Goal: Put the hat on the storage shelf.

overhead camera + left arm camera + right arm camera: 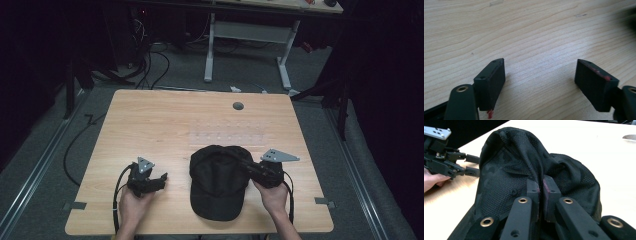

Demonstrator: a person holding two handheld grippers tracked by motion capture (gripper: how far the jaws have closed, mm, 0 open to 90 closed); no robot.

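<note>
Your right hand-held gripper (541,186) is clenched on a fold of the black cap's (218,180) crown fabric. The cap lies near the tabletop's (150,120) front edge, right of its middle. Your left hand-held gripper (540,82) is released, jaws wide apart over bare wood, near the front-left corner.
</note>
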